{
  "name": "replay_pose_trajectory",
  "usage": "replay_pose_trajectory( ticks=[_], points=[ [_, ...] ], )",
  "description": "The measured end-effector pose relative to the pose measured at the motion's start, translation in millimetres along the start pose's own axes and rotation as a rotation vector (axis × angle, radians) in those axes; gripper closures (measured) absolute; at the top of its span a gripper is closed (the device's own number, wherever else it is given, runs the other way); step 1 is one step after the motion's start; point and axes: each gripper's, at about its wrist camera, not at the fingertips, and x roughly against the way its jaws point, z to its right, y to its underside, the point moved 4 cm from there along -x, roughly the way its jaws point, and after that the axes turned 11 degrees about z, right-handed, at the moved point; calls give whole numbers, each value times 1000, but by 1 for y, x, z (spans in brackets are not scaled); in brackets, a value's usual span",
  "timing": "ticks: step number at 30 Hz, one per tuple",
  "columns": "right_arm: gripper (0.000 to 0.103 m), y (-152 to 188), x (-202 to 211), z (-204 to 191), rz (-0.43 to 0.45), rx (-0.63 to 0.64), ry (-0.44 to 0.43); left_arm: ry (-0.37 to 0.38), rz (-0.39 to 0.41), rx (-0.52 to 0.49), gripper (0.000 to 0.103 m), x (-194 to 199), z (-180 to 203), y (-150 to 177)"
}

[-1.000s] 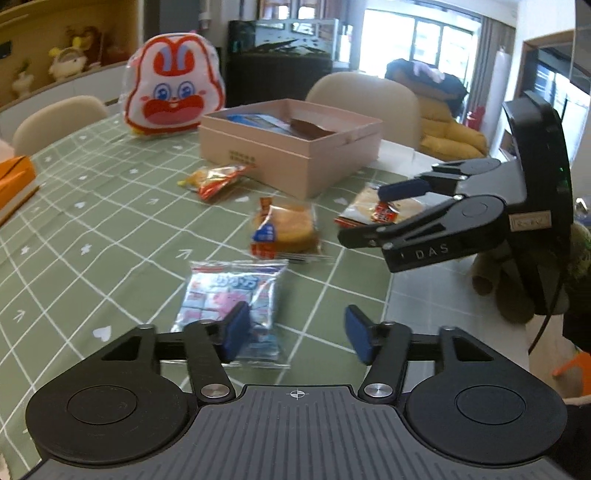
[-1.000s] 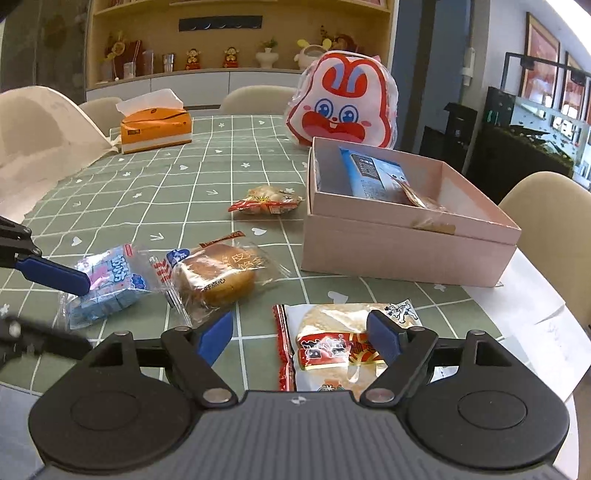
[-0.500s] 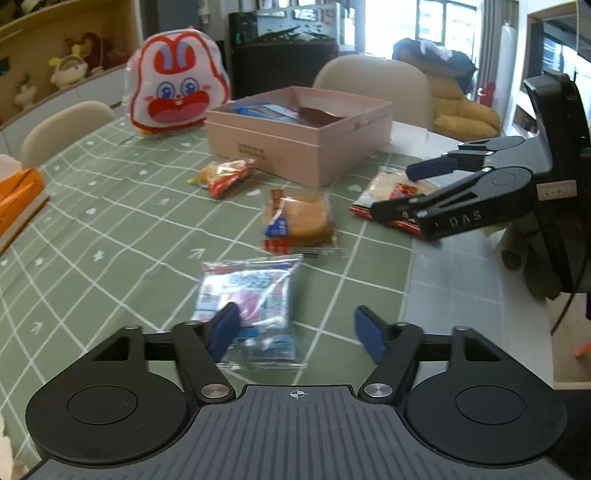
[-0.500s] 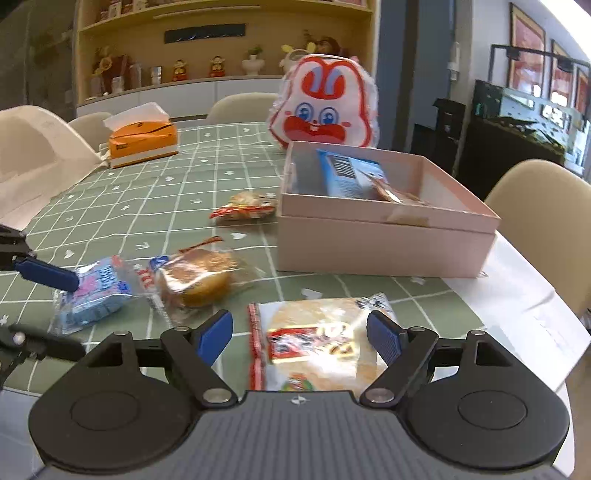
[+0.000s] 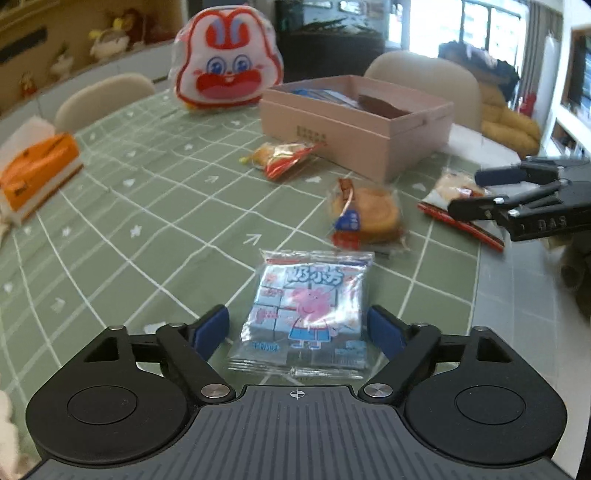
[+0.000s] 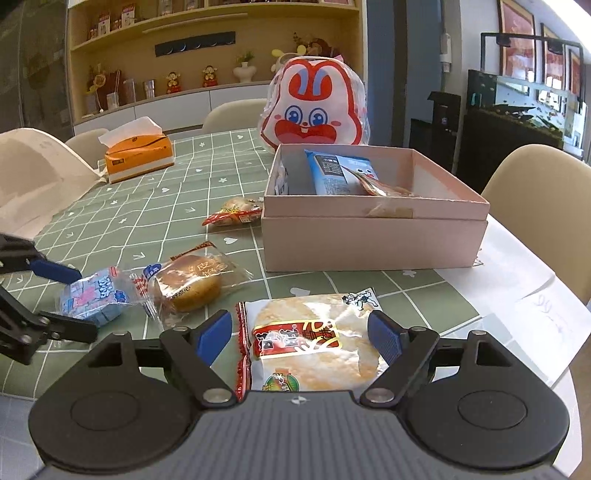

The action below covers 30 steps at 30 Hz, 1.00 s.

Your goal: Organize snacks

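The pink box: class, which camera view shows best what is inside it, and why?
The right wrist view. It looks over the near wall of the pink box into the open top, showing a blue packet standing inside. The left wrist view shows the box farther off, blurred, at a low angle, with only the tops of its contents visible.

Wooden shelving, cream chairs, bright windows, fish tank.

Four loose snack packets, one pink box (two packets inside).

Green checked table: snack packets, pink box, tissue box.
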Motion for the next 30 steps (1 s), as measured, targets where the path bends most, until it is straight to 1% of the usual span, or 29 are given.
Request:
replay_pose_trajectory(
  ticks=[2,5,7,8,9,10,12,14,18,21,24,26,27,30],
  points=[
    [21,0,0,0,1,-5,-2,13,17,40,14,-2,-6,-2],
    [21,0,0,0,0,1,1,60,33,105,12,-3,-12,-4],
    [21,0,1,-2,-2,11,6,73,37,116,12,-3,-11,-3],
    [21,0,1,-3,-1,20,13,77,40,122,16,-1,-11,-2],
    [21,0,2,-4,1,32,23,66,45,128,28,1,-11,-3],
    [21,0,4,-5,4,45,34,48,48,132,34,2,-11,-3],
    [21,0,9,-7,15,73,56,49,45,175,37,5,-13,-3],
    [21,0,15,-8,15,77,63,51,47,203,38,8,-14,-1],
    [21,0,24,-13,6,63,56,44,43,215,38,12,-12,1],
    [21,0,25,-15,6,46,88,47,44,222,38,13,-12,2],
    [21,-2,18,-10,-16,-24,112,47,49,234,38,15,-13,3],
    [21,-2,9,-7,-52,-82,99,46,53,234,38,15,-12,3],
    [19,-3,4,-7,-65,-103,98,44,55,233,38,15,-12,4],
    [19,-6,-4,-15,-65,-86,104,40,56,226,38,16,-11,4]
  ],
)
